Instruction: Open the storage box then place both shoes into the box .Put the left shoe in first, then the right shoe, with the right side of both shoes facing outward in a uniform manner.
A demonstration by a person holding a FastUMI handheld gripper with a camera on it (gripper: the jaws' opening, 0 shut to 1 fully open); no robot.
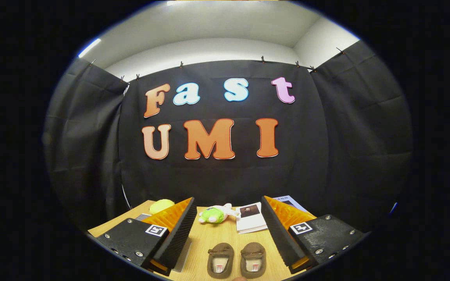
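- The desk (209,238) is a light wood-grain surface; its far left corner shows past the left finger, and its far edge runs close under the black cloth wall (229,175).
- Black cloth (80,148) also hangs down the left side of the booth, pinned along the top with small clips; above it a pale wall and ceiling show, with a bright light strip at the upper left.
- A round yellow-green object (161,205) lies near the far left corner of the desk, partly hidden behind the left finger; what it is cannot be told.
- The gripper (229,234) hovers above the desk with its two fingers spread wide apart, holding nothing; each finger base carries a small square marker.
- A small plush toy (216,214), green and white, lies on its side near the far edge, beyond the gap between the fingers.
- The pair of shoes (236,260), brown with pale insoles, sits side by side and close together at the near edge of the desk, between the fingers and below them, untouched, openings up.
- A white booklet (250,220) with a dark picture lies near the far edge, just right of the toy, its right part running behind the right finger.
- More black cloth (365,136) covers the right side of the booth, a pale wall above it.
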